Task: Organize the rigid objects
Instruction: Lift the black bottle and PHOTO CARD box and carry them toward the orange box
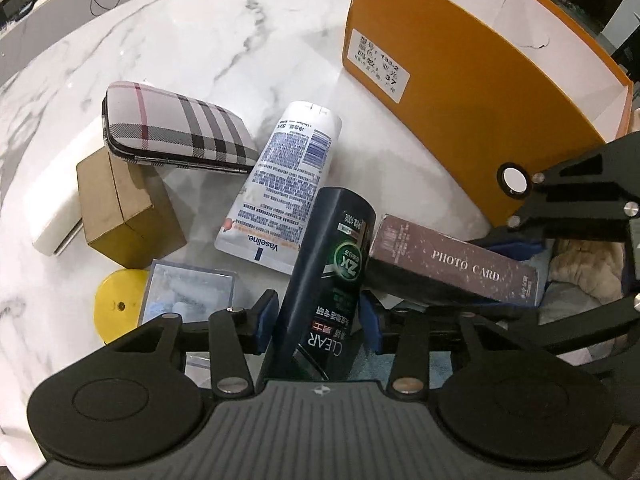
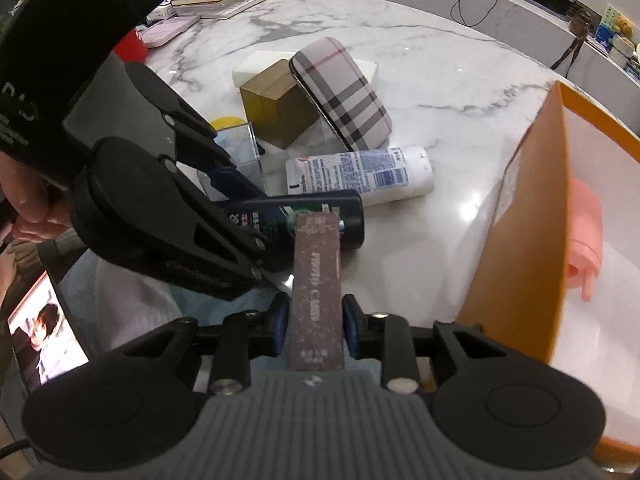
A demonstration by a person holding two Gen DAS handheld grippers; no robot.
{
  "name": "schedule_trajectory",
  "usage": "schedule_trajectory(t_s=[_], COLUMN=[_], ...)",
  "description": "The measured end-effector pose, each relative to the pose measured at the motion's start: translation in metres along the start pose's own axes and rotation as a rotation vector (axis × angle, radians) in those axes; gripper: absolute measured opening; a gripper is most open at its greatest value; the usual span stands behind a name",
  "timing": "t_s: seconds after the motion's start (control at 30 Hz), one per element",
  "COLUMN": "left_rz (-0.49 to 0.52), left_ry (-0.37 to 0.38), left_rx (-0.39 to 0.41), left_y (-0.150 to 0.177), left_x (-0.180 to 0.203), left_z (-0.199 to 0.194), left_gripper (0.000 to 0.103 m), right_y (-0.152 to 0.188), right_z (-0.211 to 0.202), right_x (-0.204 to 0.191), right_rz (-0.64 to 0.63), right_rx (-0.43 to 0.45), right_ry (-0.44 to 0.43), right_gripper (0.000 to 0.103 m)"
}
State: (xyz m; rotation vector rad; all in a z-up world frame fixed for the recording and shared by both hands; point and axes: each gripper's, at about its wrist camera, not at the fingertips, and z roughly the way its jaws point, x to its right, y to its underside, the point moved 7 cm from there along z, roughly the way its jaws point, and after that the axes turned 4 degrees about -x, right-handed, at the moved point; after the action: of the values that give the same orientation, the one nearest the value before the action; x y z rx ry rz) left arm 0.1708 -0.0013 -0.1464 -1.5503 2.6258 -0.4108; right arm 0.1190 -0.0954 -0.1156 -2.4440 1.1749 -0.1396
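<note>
A dark CLEAR bottle (image 1: 332, 264) lies on the marble table, and my left gripper (image 1: 318, 324) is shut on it, blue pads against both of its sides. The maroon PHOTO CARD box (image 1: 452, 268) leans across the bottle's top end. In the right wrist view that box (image 2: 316, 280) runs between the pads of my right gripper (image 2: 316, 326). The pads stand close along its two sides, and I see no squeeze. The left gripper (image 2: 256, 220) crosses from the left over the bottle (image 2: 348, 220). The open orange box (image 2: 520, 220) stands to the right.
Behind the bottle lie a Vaseline tube (image 1: 288, 184), a plaid case (image 1: 176, 128) propped on a brown carton (image 1: 124, 208), a white box (image 1: 52, 216), a yellow disc (image 1: 118, 304) and a clear case (image 1: 188, 292). A pink object (image 2: 584, 232) lies in the orange box. A lit screen (image 2: 44, 332) is at the lower left.
</note>
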Motion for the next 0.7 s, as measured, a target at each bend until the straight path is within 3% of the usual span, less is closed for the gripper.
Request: schedule_trajectory(t_s=[0.1, 0.17, 0.3, 0.7], left_rz=[-0.012, -0.029, -0.046, -0.190], left_ry=[-0.004, -0.008, 0.012, 0.035], left_rx=[-0.012, -0.006, 0.026, 0.141], left_y=[-0.001, -0.001, -0.002, -0.005], left_x=[0.001, 0.001, 0.003, 0.003], left_z=[-0.002, -0.002, -0.012, -0.062], left_gripper=[0.049, 0.047, 0.039, 0.038], right_y=[-0.007, -0.009, -0.009, -0.018], right_z=[0.003, 0.004, 0.003, -0.037], right_x=[0.001, 0.003, 0.005, 0.008], right_rz=[-0.002, -0.009, 0.005, 0.054], right_rx=[0.012, 0.007, 0.017, 0.126], right_ry=[0.013, 0.014, 0.013, -0.016], right_gripper=[0.029, 0.022, 0.021, 0.021])
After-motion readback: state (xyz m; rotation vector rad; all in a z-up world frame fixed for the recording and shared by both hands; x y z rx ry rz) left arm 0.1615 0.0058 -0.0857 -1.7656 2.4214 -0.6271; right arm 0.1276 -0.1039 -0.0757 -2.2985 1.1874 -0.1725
